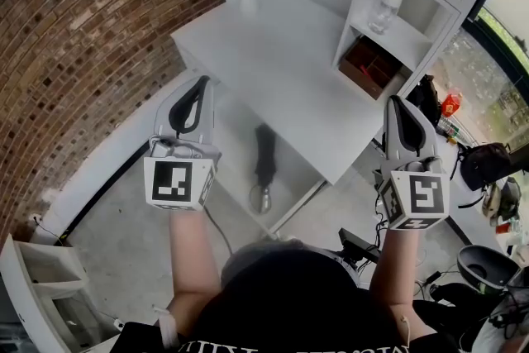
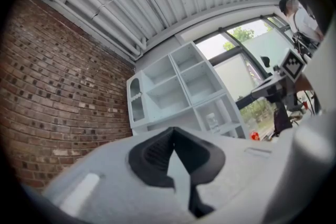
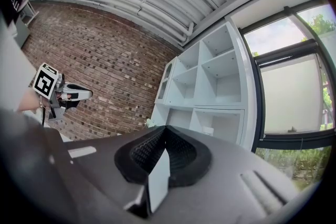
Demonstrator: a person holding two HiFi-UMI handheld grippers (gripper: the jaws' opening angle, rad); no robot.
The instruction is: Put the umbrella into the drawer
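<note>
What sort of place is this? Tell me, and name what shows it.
Probably an indoor room set up as a study corner or test space: a brick wall, a white desk with shelf cubbies above it, and a large window looking onto greenery.

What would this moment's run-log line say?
umbrella: lying in open drawer | left tongs: shut, empty | right tongs: shut, empty

Cannot see far end of drawer (image 1: 289,169), tucked under desktop (image 1: 289,70); cannot make out contents of glass jar (image 1: 384,11), brown box (image 1: 372,66).
</note>
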